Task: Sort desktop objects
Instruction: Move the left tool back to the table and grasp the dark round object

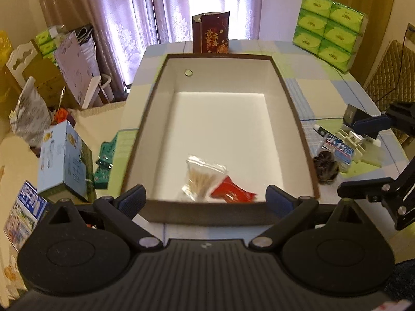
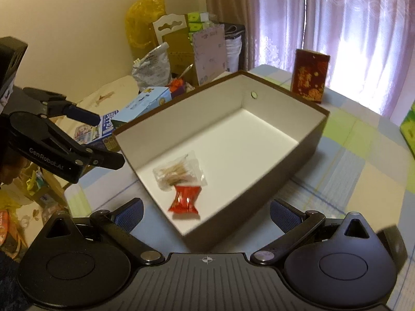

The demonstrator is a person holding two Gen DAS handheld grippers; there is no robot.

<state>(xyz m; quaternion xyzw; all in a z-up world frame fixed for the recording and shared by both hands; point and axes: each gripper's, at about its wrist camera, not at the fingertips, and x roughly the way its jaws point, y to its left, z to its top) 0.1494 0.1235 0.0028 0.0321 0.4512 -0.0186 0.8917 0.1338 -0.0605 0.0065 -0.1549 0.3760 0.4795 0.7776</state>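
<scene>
Red packet (image 2: 184, 202) lies in box (image 2: 308, 140) ahead of right gripper (image 2: 206, 213).

An open brown box (image 2: 308, 140) with a white inside sits on a counter (image 2: 358, 140) under a checked cloth. Inside, near its closest corner, a clear bag of cotton swabs (image 2: 179, 172) lies touching a red packet (image 2: 185, 200). The right gripper (image 2: 206, 213) hangs spread wide over that corner (nothing between its fingers). The left gripper (image 2: 109, 140), also spread, hovers just beside the box's left wall. A dark red carton (image 2: 310, 79) stands upright behind the box.
</scene>
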